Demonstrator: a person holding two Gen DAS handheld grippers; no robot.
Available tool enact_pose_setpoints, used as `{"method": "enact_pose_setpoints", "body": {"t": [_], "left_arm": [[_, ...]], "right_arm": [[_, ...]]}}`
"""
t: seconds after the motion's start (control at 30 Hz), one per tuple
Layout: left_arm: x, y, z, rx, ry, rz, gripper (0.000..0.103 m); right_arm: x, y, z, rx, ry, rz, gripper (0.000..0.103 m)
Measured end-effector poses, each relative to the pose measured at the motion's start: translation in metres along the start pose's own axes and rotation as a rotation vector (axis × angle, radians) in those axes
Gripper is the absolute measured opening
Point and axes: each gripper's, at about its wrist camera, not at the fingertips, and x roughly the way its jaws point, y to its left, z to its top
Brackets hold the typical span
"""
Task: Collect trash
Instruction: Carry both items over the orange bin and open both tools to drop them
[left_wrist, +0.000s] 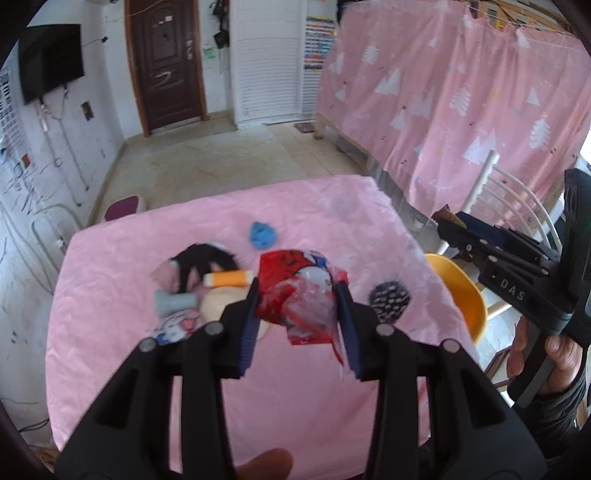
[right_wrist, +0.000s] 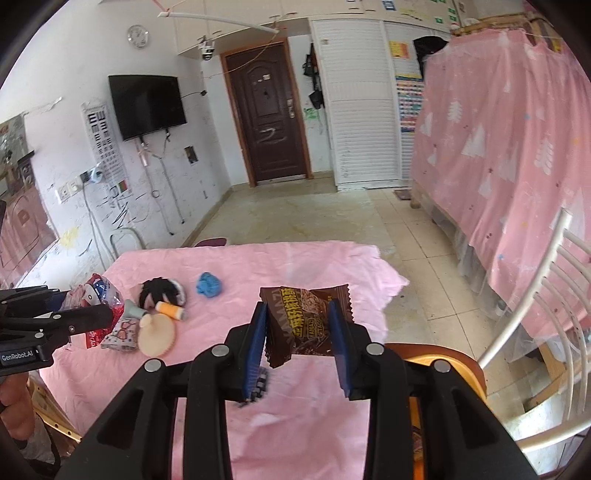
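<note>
Both grippers are loaded. The left gripper (left_wrist: 297, 295) is clamped on a crumpled red wrapper (left_wrist: 295, 295) with clear plastic in it, held at the centre of the left wrist view above the pink tablecloth (left_wrist: 295, 398). The right gripper (right_wrist: 297, 321) is clamped on a brown snack wrapper (right_wrist: 306, 321) at the centre of the right wrist view, lifted clear of the cloth. So two pieces of trash appear to be picked up, but neither is disposed of yet, and no bin or bag can be made out in either view; an orange chair (left_wrist: 458, 291) stands at the table's right edge. Left on the table, in the left-of-centre part of the right wrist view, is a cluster: a black-haired doll head (right_wrist: 160, 291), an orange-capped tube (right_wrist: 170, 310), a grey funnel-shaped piece (right_wrist: 133, 310), a round beige disc (right_wrist: 157, 336) and a patterned wrapper (right_wrist: 118, 336) lying just beside the disc. A crumpled blue scrap (right_wrist: 209, 283) lies apart, farther back, and a black-and-white dotted object (left_wrist: 389, 301) sits to the right of the red wrapper in the left wrist view. The patterned wrapper and the blue scrap look like trash still to collect; the toys probably stay.
</note>
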Motion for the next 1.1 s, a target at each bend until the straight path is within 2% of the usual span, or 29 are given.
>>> {"method": "enact_pose_setpoints", "body": {"t": [0.43,0.67,0.87,1.1], "left_arm": [[0.035,-0.107,0.028,0.146,0.027,-0.094,0.038],[0.051,-0.160,0.034,0.225,0.038,-0.171,0.038],[0.067,-0.197,0.035,0.274,0.058,-0.226,0.038],[0.081,-0.215,0.039,0.275,0.082,-0.241,0.056]], "right_arm": [[-0.028,-0.095,-0.038,0.144,0.002,-0.102,0.023],[-0.032,-0.129,-0.064,0.209,0.025,-0.129,0.023],[-0.028,-0.141,-0.080,0.237,0.048,-0.127,0.023],[-0.025,-0.143,-0.083,0.242,0.054,-0.126,0.031]]}}
